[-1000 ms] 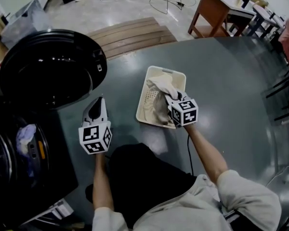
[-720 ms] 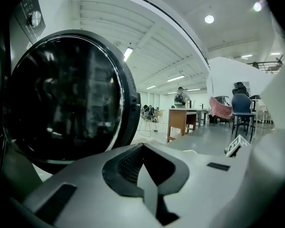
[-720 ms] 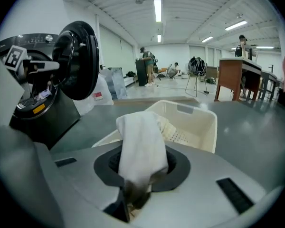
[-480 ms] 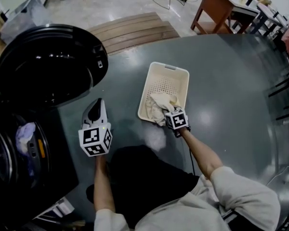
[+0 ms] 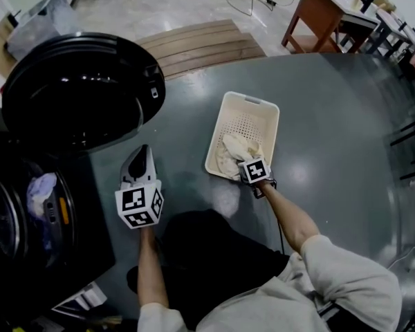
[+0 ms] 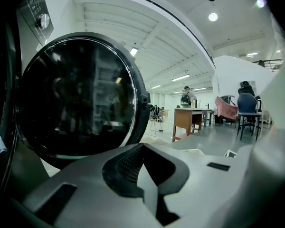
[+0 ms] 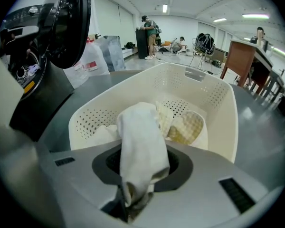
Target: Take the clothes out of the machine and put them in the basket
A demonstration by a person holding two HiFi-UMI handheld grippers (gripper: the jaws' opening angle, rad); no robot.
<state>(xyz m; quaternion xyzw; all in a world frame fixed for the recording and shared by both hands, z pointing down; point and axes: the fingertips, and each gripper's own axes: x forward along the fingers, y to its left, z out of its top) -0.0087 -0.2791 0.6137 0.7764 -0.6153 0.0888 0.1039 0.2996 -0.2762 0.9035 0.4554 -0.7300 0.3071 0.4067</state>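
1. Far left: front-loading washing machine (image 5: 28, 206), its drum opening dark. A pale bluish garment (image 5: 40, 192) lies at the mouth of the drum, not in the basket.
2. The round machine door (image 5: 79, 92) is swung wide open and shows dark, glossy glass. In the left gripper view it fills the left half of the frame, with a control knob (image 6: 43, 20) above it.
3. Left gripper (image 5: 140, 156) is held out just right of the machine front and below the door, well apart from the basket. It points roughly level. Its jaws are pressed together with nothing between them.
4. Centre: a cream perforated laundry basket (image 5: 252, 102) sits on the dark grey-green floor (image 5: 332, 116). Pale cloths are piled at the end of the basket nearer the person. The far end is bare and shows the holes in its base.
5. Right gripper (image 7: 142, 148) is tipped steeply down at the basket's near rim, its marker cube over the edge of the pile. Its jaws have just been easing apart. The end of a cream cloth (image 7: 140, 137) is pinched in the narrow gap between them, and the rest of it stands up and folds over toward the basket.
6. Just beyond it in the basket lies a yellowish waffle-weave cloth (image 7: 190, 127), touching the cream cloth.
7. Upper right: a wooden table (image 5: 321, 16), well apart from the basket. A slatted wooden platform (image 5: 194, 47) lies beyond the basket.
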